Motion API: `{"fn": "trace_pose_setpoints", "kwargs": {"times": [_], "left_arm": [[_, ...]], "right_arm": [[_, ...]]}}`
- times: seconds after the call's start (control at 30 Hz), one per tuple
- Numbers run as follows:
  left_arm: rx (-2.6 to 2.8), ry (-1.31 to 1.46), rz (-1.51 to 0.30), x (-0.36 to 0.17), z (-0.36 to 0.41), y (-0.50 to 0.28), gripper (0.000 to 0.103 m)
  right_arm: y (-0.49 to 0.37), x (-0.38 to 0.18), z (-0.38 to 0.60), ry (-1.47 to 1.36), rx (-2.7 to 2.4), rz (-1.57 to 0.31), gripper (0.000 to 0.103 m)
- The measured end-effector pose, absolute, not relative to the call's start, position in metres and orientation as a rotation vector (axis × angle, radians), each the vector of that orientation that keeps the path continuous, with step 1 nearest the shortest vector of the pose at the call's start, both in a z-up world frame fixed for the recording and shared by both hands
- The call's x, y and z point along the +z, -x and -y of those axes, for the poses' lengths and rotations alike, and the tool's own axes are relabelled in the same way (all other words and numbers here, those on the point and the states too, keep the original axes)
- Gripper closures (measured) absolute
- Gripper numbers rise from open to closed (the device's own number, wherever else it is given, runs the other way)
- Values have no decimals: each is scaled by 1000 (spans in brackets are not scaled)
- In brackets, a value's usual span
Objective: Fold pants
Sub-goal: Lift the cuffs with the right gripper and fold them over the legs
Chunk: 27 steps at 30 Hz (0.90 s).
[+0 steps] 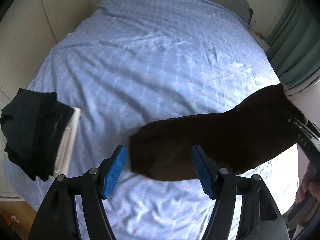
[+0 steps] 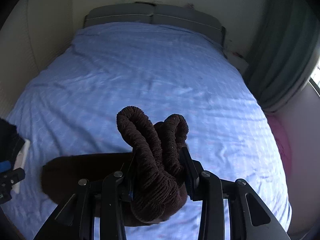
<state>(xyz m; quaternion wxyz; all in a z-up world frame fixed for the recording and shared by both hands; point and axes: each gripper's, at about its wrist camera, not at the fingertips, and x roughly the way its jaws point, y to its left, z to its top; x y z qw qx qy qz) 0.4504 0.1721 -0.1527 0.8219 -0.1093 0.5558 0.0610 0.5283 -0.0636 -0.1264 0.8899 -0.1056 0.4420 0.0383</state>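
Note:
The dark brown pants (image 1: 216, 140) hang above the blue bedsheet (image 1: 150, 60), stretched from the right side of the left wrist view toward the middle. My right gripper (image 2: 160, 164) is shut on the bunched elastic waistband (image 2: 156, 140) of the pants, which loops up between its fingers; the rest of the pants (image 2: 84, 170) trails down to the left. My right gripper also shows at the right edge of the left wrist view (image 1: 300, 128). My left gripper (image 1: 158, 170) is open and empty, its blue pads (image 1: 115, 170) just below the pants' hanging edge.
A pile of dark clothes (image 1: 34, 132) lies over a white basket (image 1: 66, 142) at the bed's left edge. A grey headboard (image 2: 154, 16) is at the far end. Green curtains (image 2: 284, 60) hang on the right. A wall runs along the left.

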Motion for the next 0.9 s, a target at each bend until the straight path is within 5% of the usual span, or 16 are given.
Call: {"fn": "trace_pose_setpoints", "kwargs": {"times": [0.53,0.67,0.9], "left_arm": [[200,238,-1226,-171,-316,-400,36],[252,275,-1231,-174,-332,-393,36],[293,280,-1203,-163,-332,-378,34]], "right_arm": [[-495,-214,-149,453,188,-1109,64],[-490,-231,-174,514,244,-1173,52],[-464,-199,-181,383,468,-1184,49]]}}
